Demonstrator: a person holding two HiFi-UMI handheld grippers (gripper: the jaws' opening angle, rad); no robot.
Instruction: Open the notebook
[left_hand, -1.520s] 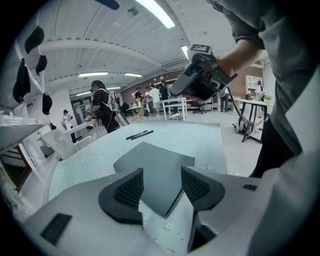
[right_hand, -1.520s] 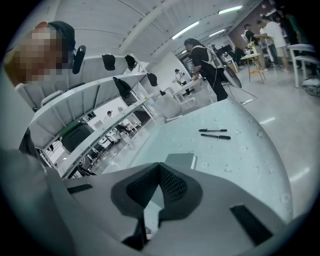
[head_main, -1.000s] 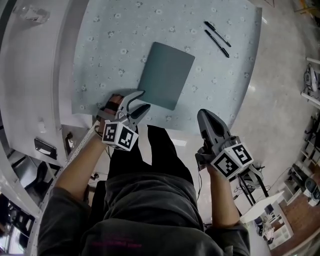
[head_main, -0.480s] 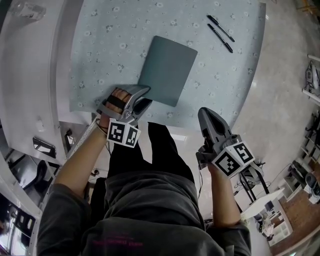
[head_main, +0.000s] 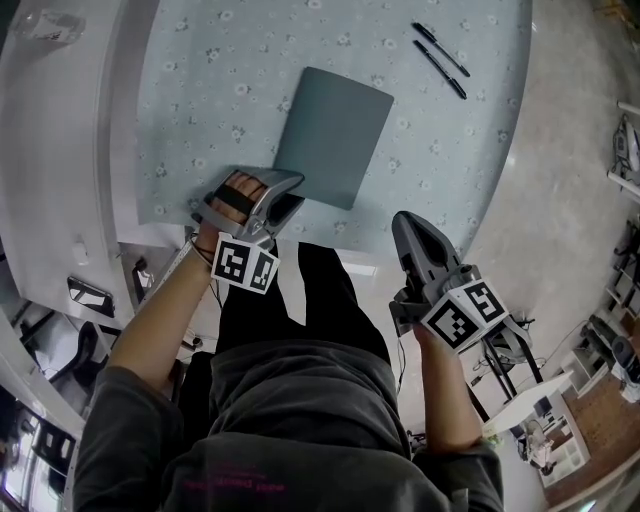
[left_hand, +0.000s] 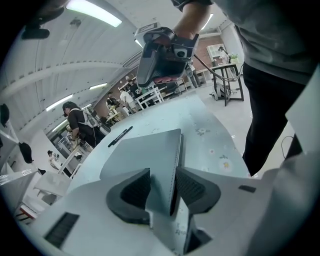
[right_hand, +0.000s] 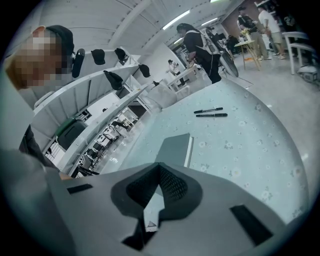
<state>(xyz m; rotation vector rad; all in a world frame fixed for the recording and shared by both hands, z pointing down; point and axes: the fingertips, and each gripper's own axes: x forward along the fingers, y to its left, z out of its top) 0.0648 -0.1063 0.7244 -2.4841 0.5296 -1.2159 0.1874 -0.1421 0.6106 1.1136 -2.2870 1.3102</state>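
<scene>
A closed grey-green notebook (head_main: 333, 135) lies flat on the flowered tablecloth. My left gripper (head_main: 290, 193) is at its near left corner. In the left gripper view that corner of the notebook (left_hand: 150, 155) sits between the two dark pads (left_hand: 131, 192). The jaws have just been closing and now lie against the notebook, one on the cover and one at the page edge. My right gripper (head_main: 405, 222) hangs off the table's near edge, to the right of the notebook, shut with nothing in it. In its own view, the right gripper (right_hand: 159, 172) points at the notebook (right_hand: 172, 148).
Two black pens (head_main: 440, 60) lie at the far right of the round table (head_main: 200, 90), and also show as pens (right_hand: 210, 112) in the right gripper view. A white desk (head_main: 60, 150) borders the table on the left. People stand in the background.
My left gripper has rolled and edged forward onto the notebook's near left corner, and its jaws have narrowed. The right gripper and the notebook have stayed put.
</scene>
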